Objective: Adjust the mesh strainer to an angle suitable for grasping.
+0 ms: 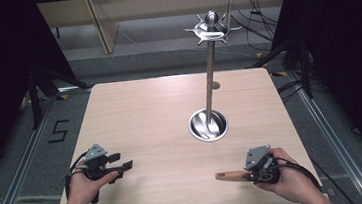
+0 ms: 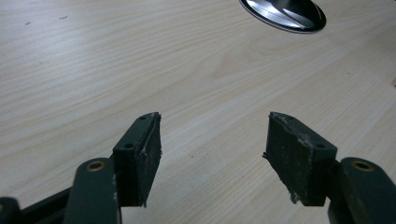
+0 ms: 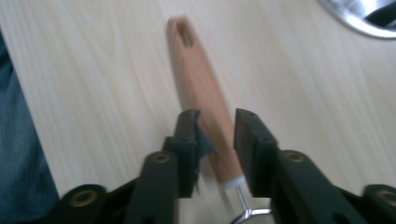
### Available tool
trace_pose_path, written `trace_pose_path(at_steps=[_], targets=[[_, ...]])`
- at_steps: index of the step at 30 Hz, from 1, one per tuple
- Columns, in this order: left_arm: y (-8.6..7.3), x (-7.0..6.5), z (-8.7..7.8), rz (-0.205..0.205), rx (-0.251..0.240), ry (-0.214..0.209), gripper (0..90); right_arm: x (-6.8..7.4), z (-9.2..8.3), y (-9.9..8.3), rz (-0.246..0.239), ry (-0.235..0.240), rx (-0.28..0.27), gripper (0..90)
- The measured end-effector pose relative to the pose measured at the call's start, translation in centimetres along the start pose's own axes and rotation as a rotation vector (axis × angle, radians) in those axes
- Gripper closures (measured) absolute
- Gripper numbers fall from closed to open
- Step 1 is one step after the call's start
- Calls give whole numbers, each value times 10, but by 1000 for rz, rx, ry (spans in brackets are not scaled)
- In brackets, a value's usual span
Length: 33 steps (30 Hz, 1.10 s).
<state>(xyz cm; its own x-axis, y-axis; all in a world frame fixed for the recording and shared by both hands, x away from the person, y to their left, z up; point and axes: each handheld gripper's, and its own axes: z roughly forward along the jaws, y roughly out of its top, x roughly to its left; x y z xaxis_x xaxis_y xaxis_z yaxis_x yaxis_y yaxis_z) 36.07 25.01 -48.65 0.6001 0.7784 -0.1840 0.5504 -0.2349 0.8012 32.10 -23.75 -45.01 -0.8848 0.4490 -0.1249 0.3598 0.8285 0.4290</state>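
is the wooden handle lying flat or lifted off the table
Cannot tell for sure. The wooden handle sits between the right gripper jaws, low and roughly level over the table; contact isn't clear.

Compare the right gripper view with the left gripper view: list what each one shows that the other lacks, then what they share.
Right gripper view: a wooden handle with a slot near its far end, lying between the right gripper jaws; a metal neck starts at its near end.
Left gripper view: the left gripper, jaws wide apart with nothing between them.
Both: the light wooden table and the rim of the steel stand base at the top edge.
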Motion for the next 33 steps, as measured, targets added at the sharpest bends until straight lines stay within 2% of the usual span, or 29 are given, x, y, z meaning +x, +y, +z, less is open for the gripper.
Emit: trace_pose_path(at_steps=[1, 2, 3, 4, 5, 6, 9, 10, 12, 13, 17, 20, 21, 22, 24, 33], targets=[[-1, -1, 1, -24, -13, -2, 350, 0, 0, 4, 0, -22, -6, 797], [-1, -1, 1, -24, -13, -2, 350, 0, 0, 4, 0, -22, -6, 797], [0, -1, 1, -24, -10, -3, 350, -2, 1, 8, -36, -27, -15, 850], [-1, -1, 1, -23, -15, -3, 349, 1, 1, 10, -8, -23, -1, 889], [-1, -1, 1, -20, -10, -5, 350, 2, 2, 13, -2, -5, 5, 900], [-1, -1, 0, -21, -10, -5, 350, 1, 4, 16, -31, 7, 4, 900], [-1, -1, 1, -23, -13, -7, 349, 6, 9, 19, -4, 31, 48, 900], [-1, -1, 1, -24, -10, -6, 349, 6, 12, 20, -27, 36, 55, 900], [0, -1, 1, -15, -14, -4, 349, 11, 16, 21, 14, 61, 93, 900], [0, -1, 1, -15, -8, -5, 349, 11, 21, 23, -13, 76, 104, 900], [0, -1, 1, -14, -9, -4, 350, 13, 29, 31, -47, 88, 124, 900], [-1, -1, 1, -14, -10, -4, 349, 15, 34, 34, -53, 83, 138, 900], [-1, -1, 2, -18, -13, -7, 349, 11, 38, 37, -88, 100, 175, 900], [-1, -1, 2, -18, -13, -7, 350, 11, 38, 37, -88, 100, 175, 900], [-1, -1, 2, -17, -11, -5, 349, 13, 42, 40, -54, 85, 198, 900], [-1, -1, 2, -19, -13, -8, 347, 13, 51, 50, -71, 107, 209, 900]])
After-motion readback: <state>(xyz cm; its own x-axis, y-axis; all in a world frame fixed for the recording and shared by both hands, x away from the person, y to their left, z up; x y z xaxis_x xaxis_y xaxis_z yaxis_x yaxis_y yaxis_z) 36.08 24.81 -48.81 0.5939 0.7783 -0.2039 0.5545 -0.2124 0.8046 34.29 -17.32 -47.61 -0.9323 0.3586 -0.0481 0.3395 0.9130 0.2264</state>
